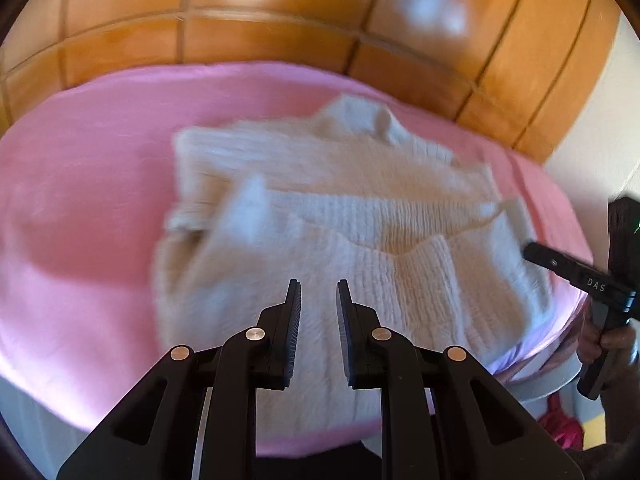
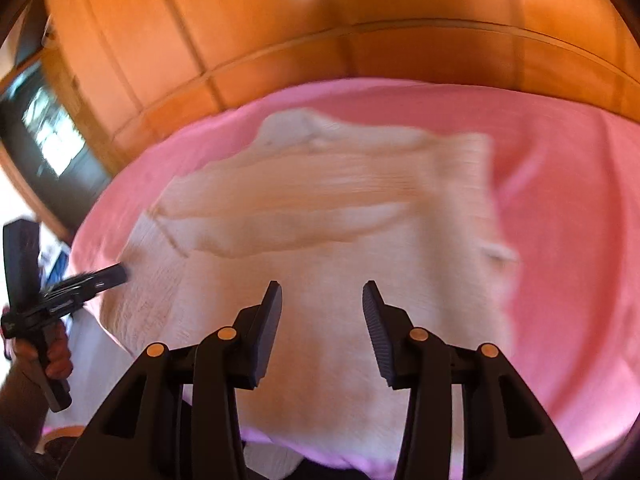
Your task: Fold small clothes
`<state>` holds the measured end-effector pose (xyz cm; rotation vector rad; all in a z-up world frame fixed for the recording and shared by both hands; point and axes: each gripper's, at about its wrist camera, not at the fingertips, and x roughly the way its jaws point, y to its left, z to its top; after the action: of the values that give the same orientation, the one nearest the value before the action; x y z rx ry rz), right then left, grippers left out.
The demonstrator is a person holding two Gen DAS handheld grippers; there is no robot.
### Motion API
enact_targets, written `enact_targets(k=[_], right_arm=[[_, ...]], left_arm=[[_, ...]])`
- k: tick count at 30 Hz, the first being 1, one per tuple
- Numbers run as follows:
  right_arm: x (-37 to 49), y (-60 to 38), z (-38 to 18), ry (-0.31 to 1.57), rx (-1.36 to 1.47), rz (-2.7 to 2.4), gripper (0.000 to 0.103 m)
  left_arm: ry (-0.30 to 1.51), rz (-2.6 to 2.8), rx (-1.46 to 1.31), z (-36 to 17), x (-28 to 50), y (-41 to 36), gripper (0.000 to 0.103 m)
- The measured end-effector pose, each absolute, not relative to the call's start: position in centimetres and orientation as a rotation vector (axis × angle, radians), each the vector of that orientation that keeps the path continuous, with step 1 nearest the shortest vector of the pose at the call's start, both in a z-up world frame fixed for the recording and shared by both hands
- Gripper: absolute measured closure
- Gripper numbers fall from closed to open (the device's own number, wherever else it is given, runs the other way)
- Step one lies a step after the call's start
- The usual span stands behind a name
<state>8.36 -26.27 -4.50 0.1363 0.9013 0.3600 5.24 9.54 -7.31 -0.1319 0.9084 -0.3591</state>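
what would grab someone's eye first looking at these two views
A cream knitted sweater lies partly folded in the middle of a bright pink cover, with glossy orange wood panelling behind. In the foreground the left gripper hangs over the sweater's near part, jaws slightly apart and empty; the right gripper does the same, jaws wider.

Sweater (image 2: 320, 264) motion-blurred, near hem cut off, wood panelling (image 2: 320, 20) smeared

matte black grippers (image 1: 318, 284) with copper rivets, ribbed pads, white "das" lettering
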Motion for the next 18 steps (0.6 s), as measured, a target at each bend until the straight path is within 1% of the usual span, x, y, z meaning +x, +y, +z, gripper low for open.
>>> enact_targets(k=[2,3,4,5,6,7,8,9,12,18], right_arm=[[9.3,-24.7,-5.7,0.938,0.118,0.375,0.062],[10.0,-23.9,-6.4,0.954,0.104,0.377,0.063],[10.5,-23.3,-7.3,0.969,0.075,0.365,0.067],[10.8,-23.0,-7.7,0.977,0.057,0.36,0.079],[11.0,-22.9,-8.1,0.98,0.053,0.355,0.083],[10.8,-23.1,-8.1,0.976,0.061,0.356,0.096],[10.6,-23.4,-8.0,0.973,0.07,0.36,0.097],[10.3,-23.5,-7.6,0.963,0.071,0.356,0.098],[9.6,-23.6,-6.0,0.92,0.062,0.362,0.099],[9.0,-23.6,-2.5,0.799,0.06,0.35,0.099]], left_arm=[[0.953,-0.362,-0.105,-8.8,6.8,8.1,0.087],[0.966,-0.364,-0.086,-9.5,7.3,7.6,0.084],[0.967,-0.365,-0.07,-9.8,7.9,7.1,0.08],[0.962,-0.363,-0.057,-10.2,8.1,7.0,0.079],[0.952,-0.362,-0.048,-10.4,7.9,7.0,0.079],[0.935,-0.364,-0.024,-10.5,7.5,6.9,0.08],[0.92,-0.369,-0.003,-10.3,7.2,6.7,0.094],[0.905,-0.375,0.01,-10.2,6.8,6.6,0.103],[0.861,-0.378,0.005,-9.1,6.1,7.0,0.103],[0.705,-0.346,-0.104,-4.4,5.8,9.2,0.103]])
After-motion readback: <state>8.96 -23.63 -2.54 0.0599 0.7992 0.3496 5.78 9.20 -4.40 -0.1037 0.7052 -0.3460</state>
